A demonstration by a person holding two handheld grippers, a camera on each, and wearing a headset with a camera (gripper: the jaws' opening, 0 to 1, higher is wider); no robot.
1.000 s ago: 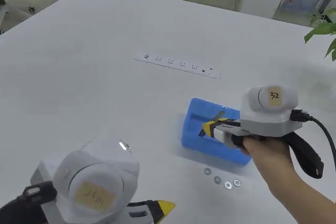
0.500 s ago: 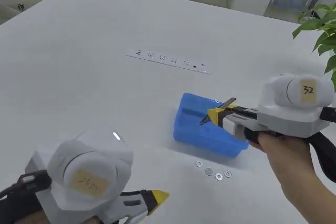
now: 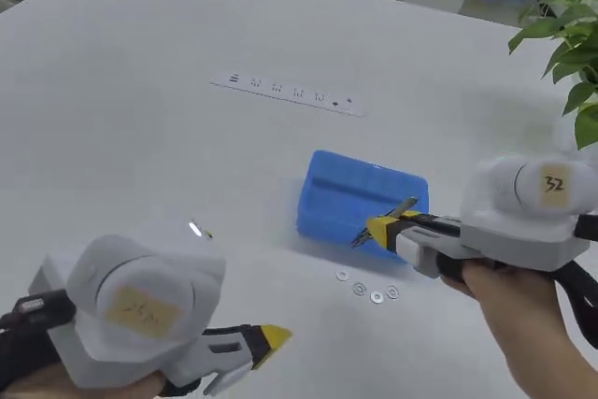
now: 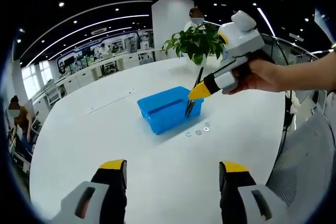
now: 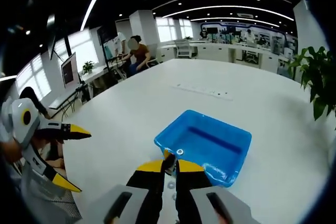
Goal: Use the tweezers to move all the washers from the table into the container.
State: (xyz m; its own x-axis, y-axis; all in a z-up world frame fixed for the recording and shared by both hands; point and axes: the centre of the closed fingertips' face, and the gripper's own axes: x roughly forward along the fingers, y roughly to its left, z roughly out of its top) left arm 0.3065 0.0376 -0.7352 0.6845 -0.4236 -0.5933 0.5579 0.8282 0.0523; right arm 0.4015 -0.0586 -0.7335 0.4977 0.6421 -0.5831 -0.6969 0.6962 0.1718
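As the right tongs (image 3: pixel 376 229) pinch the tweezers (image 3: pixel 405 206) over the container (image 3: pixel 341 192), the left tongs (image 4: pixel 173 165) gape empty; next, seemingly, comes lowering the tips onto washers (image 3: pixel 360 289) just beside the container.

Four washers (image 3: pixel 366 291) lie on the table (image 3: pixel 140 137) just before the container (image 3: pixel 324 220), the power strip (image 3: pixel 286 93) well behind it.

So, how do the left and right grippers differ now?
The left gripper is open and empty; the right gripper is shut on the tweezers. The right gripper is near the blue container and washers; the left gripper is farther off. Both have yellow tips.
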